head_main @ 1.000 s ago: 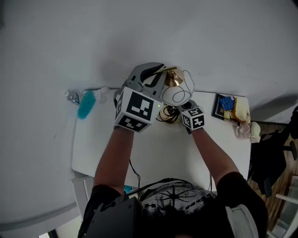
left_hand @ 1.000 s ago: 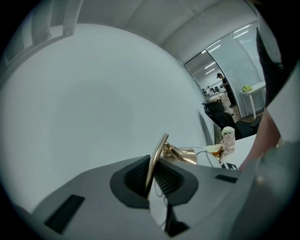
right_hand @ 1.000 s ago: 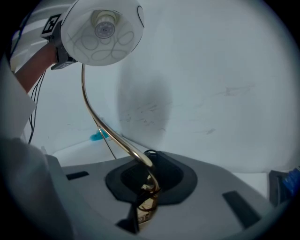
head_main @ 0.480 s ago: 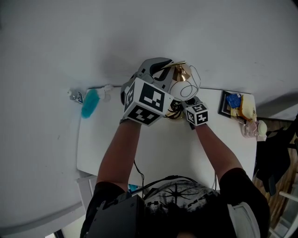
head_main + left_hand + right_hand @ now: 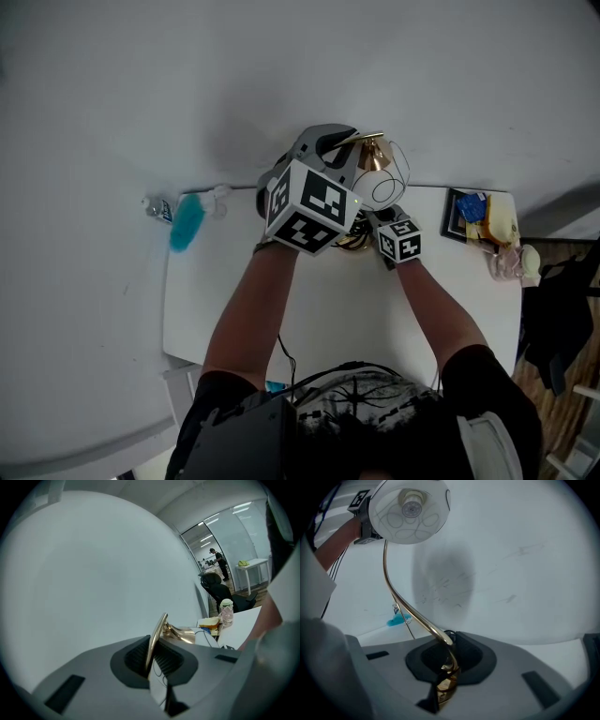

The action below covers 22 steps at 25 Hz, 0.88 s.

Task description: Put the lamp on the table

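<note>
A lamp (image 5: pixel 380 176) with a curved gold stem and a white wire-cage shade is held upright over the far edge of the white table (image 5: pixel 347 300). My left gripper (image 5: pixel 339 150) is shut on the upper stem close to the shade; in the left gripper view the gold stem (image 5: pixel 157 634) runs up between the jaws of the left gripper (image 5: pixel 152 660). My right gripper (image 5: pixel 368 225) is shut on the lower stem near the gold base. In the right gripper view the stem (image 5: pixel 410 606) curves up from the right gripper (image 5: pixel 446 670) to the shade (image 5: pixel 408 510).
A teal bottle (image 5: pixel 185 221) and a small clear bottle (image 5: pixel 157 208) lie at the table's far left corner. A dark tray (image 5: pixel 464 214) with blue and yellow items sits at the far right corner. The white wall (image 5: pixel 281 84) stands right behind the table. A black chair (image 5: pixel 562 319) stands off the right side.
Both grippers, still shut on the lamp, have shifted a little to the right and toward the wall. The lamp has kept its upright pose.
</note>
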{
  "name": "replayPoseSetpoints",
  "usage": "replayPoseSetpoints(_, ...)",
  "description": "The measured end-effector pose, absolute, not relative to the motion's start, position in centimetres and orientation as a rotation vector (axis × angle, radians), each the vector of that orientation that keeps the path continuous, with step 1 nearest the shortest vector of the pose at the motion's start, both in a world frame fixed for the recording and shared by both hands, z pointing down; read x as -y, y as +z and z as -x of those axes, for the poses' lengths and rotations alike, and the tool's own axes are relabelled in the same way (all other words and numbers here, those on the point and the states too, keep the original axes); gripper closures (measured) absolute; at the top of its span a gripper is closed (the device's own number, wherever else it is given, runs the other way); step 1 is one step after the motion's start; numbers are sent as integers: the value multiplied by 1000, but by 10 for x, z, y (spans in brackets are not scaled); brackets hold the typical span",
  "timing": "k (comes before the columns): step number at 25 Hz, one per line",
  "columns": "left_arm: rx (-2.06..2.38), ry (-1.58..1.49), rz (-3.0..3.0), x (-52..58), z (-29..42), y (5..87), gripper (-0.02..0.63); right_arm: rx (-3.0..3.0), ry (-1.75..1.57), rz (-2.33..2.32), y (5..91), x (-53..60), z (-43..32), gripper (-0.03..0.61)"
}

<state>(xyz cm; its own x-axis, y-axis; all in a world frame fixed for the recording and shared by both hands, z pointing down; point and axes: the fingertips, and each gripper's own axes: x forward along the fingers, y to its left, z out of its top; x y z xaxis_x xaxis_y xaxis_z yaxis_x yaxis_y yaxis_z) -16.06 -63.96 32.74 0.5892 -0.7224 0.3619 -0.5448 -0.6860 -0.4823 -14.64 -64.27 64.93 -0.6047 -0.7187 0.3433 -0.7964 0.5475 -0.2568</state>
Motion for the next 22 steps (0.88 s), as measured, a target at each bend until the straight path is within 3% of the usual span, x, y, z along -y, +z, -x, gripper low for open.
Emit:
replayPoseSetpoints(13, -1026, -796, 2450, 635, 153, 329, 586, 2619, 625, -1290, 657, 641, 142, 544)
replayPoseSetpoints(18, -1034, -831, 2387, 632, 156, 327, 581, 2606, 662, -1255, 658, 636, 147, 464)
replayPoseSetpoints(22, -1067, -847, 2347, 635, 161, 323, 505, 2602, 661, -1236, 656, 633, 148, 440)
